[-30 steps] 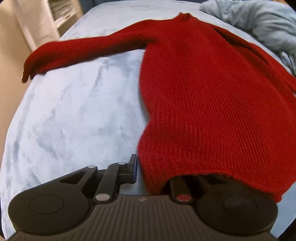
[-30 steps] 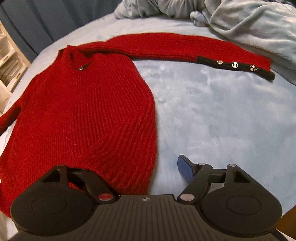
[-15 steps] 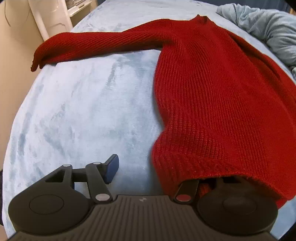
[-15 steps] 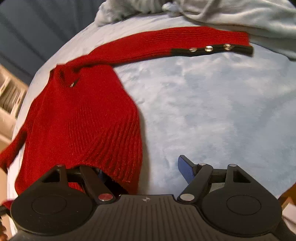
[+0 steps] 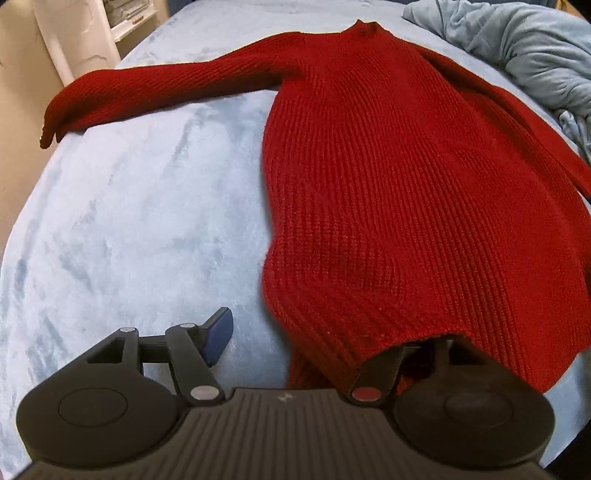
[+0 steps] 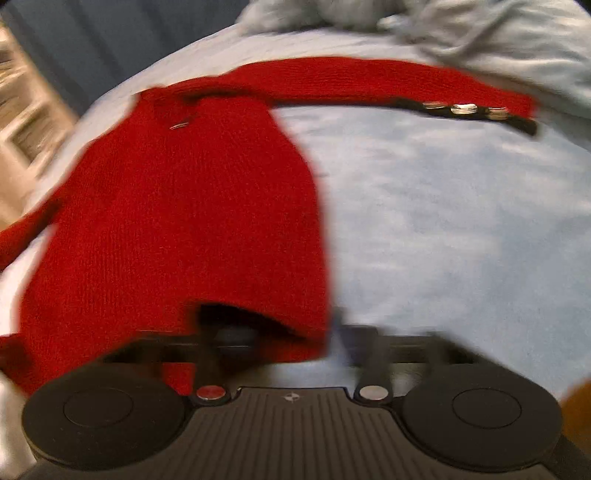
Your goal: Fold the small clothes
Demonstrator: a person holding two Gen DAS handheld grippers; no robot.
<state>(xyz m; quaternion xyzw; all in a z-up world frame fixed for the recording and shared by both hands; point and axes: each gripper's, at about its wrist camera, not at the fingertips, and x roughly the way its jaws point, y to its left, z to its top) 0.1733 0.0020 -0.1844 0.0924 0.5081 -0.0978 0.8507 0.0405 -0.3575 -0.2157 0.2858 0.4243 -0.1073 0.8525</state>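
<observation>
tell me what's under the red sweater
The red sweater lies on a pale blue blanket. Its hem drapes over one finger of the left tongs; that fingertip and whatever else lies beneath are hidden.

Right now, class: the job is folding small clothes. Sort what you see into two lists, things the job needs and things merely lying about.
Belongs to the job:
red knitted sweater
left claw, at its hem
right claw, shut on its hem

Just lying about:
crumpled pale blue bedding
white shelf unit
pale blue blanket underneath

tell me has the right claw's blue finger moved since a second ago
Yes. The right claw has just been closing: its blue finger swung left to the sweater hem.
</observation>
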